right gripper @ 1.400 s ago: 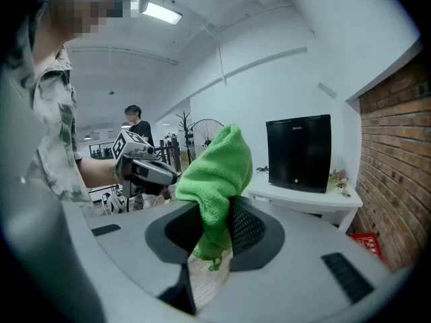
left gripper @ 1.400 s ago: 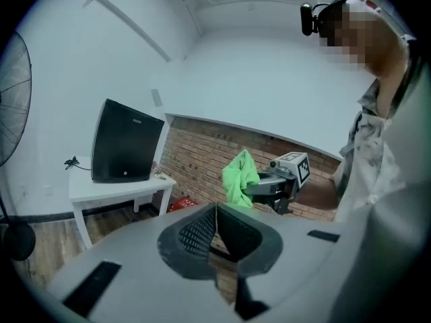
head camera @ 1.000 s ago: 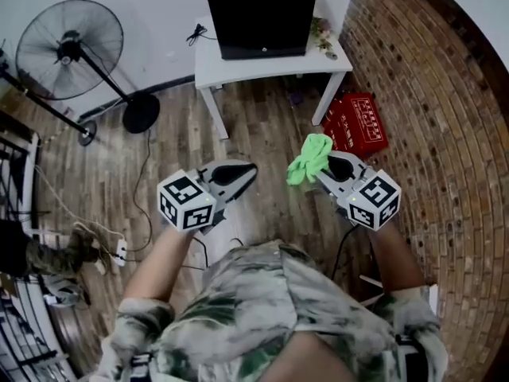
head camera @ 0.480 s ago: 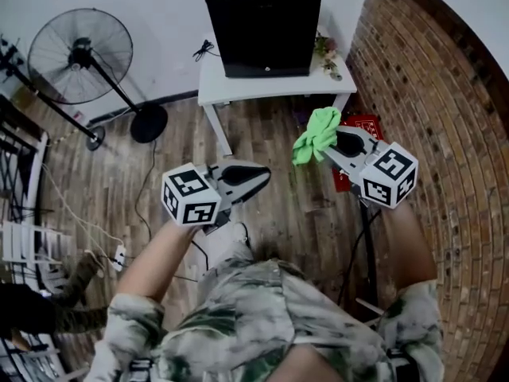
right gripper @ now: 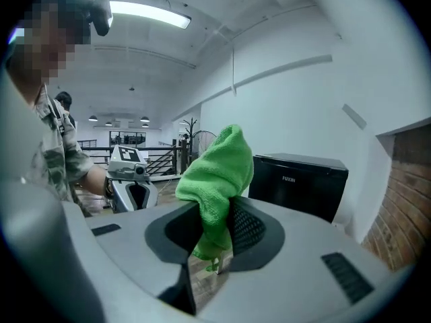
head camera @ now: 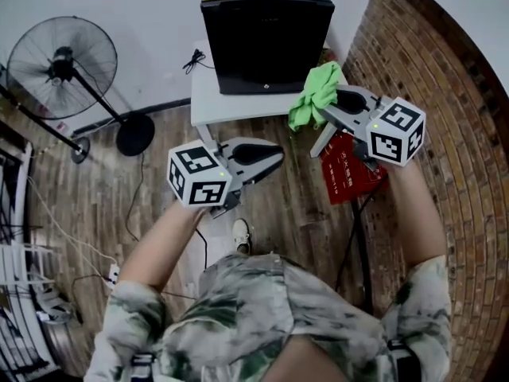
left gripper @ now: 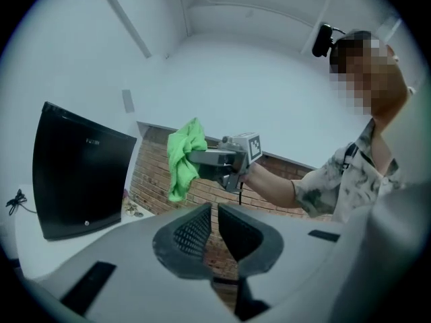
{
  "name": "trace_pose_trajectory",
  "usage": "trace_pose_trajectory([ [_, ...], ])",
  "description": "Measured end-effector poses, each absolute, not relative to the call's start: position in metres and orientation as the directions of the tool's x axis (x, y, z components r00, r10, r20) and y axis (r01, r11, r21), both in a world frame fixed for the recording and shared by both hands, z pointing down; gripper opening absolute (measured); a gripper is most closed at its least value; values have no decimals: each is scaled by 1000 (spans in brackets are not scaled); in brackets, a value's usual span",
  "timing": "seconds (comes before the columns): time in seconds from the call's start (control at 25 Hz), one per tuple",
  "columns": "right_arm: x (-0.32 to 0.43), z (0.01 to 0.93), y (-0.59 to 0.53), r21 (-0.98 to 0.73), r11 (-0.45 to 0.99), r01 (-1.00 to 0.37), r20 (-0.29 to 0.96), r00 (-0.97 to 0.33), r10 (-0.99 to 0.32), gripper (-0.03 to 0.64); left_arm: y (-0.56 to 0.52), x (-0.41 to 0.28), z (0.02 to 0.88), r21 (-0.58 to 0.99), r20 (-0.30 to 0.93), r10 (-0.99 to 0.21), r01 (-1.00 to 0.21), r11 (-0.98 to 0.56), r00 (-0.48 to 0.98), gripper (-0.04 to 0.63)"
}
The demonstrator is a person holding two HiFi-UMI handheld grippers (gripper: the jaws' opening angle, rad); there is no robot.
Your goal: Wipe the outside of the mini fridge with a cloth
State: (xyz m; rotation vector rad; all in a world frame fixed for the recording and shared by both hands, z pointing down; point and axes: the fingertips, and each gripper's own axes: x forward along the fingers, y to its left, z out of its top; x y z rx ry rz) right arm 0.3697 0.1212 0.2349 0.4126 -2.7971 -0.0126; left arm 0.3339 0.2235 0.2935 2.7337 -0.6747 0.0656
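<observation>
"On that small white table (head camera: 238, 106), is that the thing to be wiped?"

"Yes. The black box-shaped mini fridge (head camera: 266, 30) stands on it, set back toward the table's rear edge by the wall. My right gripper (head camera: 328, 106) is clamped on the bright green microfibre cloth (head camera: 316, 92). The cloth sits bunched in the jaws near the fridge's right front corner, not touching it."

"And the other claw?"

"My left gripper (head camera: 278, 153) holds nothing. Its jaws are pressed almost together, and it hovers off the table's front edge."

"How would you do the stroke well?"

"The cloth is a wad, I judge, so I'd lay its broad side flat on the door and keep the jaw tips clear, since they could scratch. I'd begin at the top edge and draw down in overlapping passes, then do the side walls. I'd press lightly, as the fridge may slide, and the empty left gripper could steady it."
</observation>
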Motion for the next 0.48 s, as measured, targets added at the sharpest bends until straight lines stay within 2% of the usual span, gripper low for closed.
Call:
trace_pose_trajectory([
  [0.48,251,163,-23,159,942,-295,283,-901,-330,104,111,271,260,234,118,-364,-383,-894,924,31],
])
